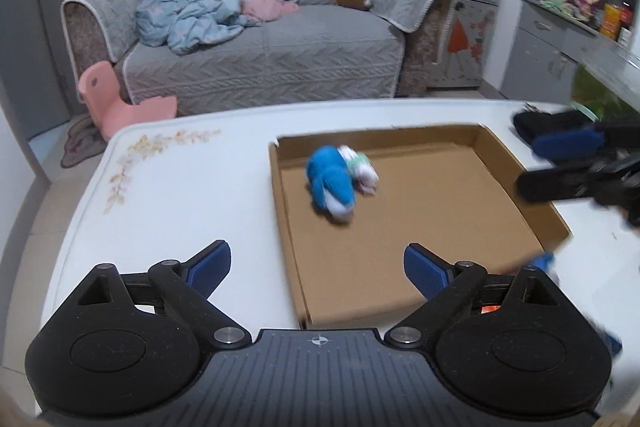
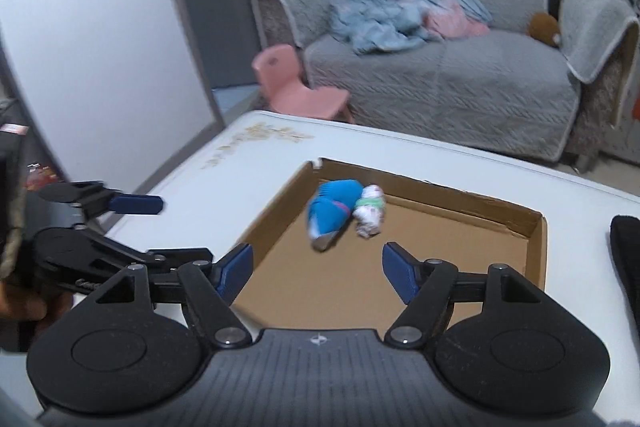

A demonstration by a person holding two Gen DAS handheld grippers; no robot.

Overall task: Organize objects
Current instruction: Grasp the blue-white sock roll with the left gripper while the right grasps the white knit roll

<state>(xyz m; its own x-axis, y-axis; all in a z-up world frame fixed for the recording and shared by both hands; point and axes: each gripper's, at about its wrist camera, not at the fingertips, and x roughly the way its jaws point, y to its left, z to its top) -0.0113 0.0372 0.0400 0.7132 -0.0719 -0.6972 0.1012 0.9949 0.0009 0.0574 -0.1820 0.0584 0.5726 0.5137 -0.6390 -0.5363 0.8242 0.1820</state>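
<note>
Both claws, left claw [image 1: 317,269] and right claw [image 2: 317,271], gape empty above blue-and-white rolled socks [image 1: 338,179] in cardboard tray [image 1: 440,227].

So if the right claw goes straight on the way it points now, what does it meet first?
Probably the bare floor of the cardboard box, just short of the blue sock bundle and white bundle. The right claw is open and empty; depth is unclear.
</note>
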